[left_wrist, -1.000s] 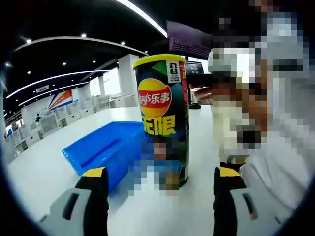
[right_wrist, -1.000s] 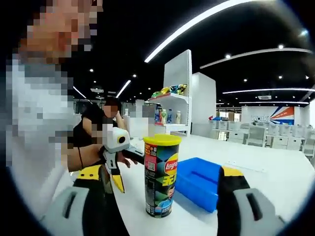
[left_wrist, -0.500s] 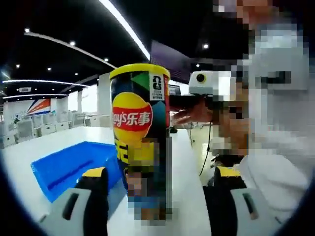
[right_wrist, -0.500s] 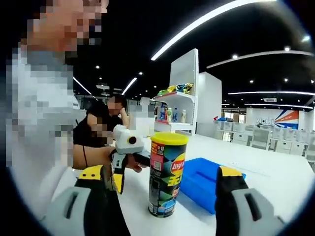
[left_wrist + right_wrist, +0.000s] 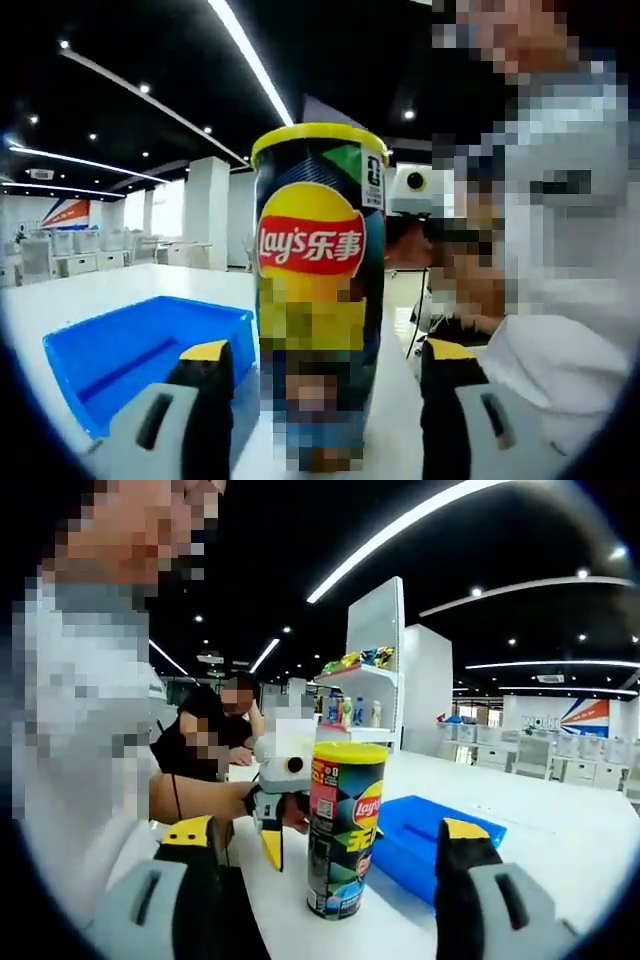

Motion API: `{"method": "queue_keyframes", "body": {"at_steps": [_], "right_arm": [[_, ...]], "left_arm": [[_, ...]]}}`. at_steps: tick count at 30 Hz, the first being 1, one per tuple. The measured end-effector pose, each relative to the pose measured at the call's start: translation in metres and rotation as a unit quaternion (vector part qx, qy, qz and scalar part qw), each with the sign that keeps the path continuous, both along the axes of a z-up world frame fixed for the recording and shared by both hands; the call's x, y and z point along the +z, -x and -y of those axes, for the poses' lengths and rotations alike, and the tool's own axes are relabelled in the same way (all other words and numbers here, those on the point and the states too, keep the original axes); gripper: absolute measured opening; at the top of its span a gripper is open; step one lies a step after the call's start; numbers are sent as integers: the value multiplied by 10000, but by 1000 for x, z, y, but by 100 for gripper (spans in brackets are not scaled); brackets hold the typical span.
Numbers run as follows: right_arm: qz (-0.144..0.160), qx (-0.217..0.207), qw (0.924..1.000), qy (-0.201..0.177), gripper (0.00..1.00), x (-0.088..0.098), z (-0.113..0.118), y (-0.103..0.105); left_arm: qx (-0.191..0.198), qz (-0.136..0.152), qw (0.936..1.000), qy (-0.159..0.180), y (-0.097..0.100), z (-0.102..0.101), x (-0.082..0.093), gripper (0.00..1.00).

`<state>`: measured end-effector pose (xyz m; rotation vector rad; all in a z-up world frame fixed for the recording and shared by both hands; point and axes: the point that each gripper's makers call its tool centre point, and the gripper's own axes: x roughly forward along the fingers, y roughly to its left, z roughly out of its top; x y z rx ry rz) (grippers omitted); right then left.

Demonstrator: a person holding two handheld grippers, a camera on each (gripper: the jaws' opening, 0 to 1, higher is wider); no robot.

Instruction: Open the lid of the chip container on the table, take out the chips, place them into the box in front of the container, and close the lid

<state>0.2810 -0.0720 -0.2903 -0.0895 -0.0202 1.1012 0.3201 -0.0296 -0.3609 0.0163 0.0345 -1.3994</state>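
A large hall with a dark ceiling, long strip lights and white columns surrounds a white tabletop [image 5: 560, 840]. On the tabletop the chip can [image 5: 318, 290] stands upright, its yellow lid [image 5: 320, 138] on. The blue box [image 5: 130, 350] lies just beside the can, on the side away from the person.

In the left gripper view, the left gripper [image 5: 318, 400] has its jaws spread wide, one on each side of the can's lower half, and neither clearly touches it. In the right gripper view, the left gripper [image 5: 272, 832] sits close beside the can, held by a hand [image 5: 235, 802].

The right gripper [image 5: 325, 880] also has its jaws spread apart, and hangs back from the can with nothing between them.

Behind, a shelf [image 5: 352, 685] carries bottles and bags, and a seated person in black [image 5: 205, 745] is at the far side.
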Motion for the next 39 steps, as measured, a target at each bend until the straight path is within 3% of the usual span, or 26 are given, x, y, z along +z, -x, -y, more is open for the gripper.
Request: {"method": "queue_keyframes", "body": {"at_steps": [8,11,22,26,36,39], "right_arm": [[-37,-43,10000,21,87,-3,0,-3],[-59,-46,10000,19,87,-4,0,-3],[-82,-21,10000,48,85,-8,-1,-2],[-76,-33,10000,50,85,-9,1,-3],[-129,-73,9998,120,84,-13,1,-6],[-292,-63,9995,140,80,-16,0,-6]], "left_arm": [[5,-185,9998,-50,-1,7,-8,73],[-23,-133,9999,-3,2,8,-6,72],[39,-284,9996,4,-3,8,-14,60],[90,-206,9997,-57,-6,8,-18,51],[60,-153,9999,-8,-6,8,-18,50],[67,-112,9999,-8,-6,8,-18,50]]}}
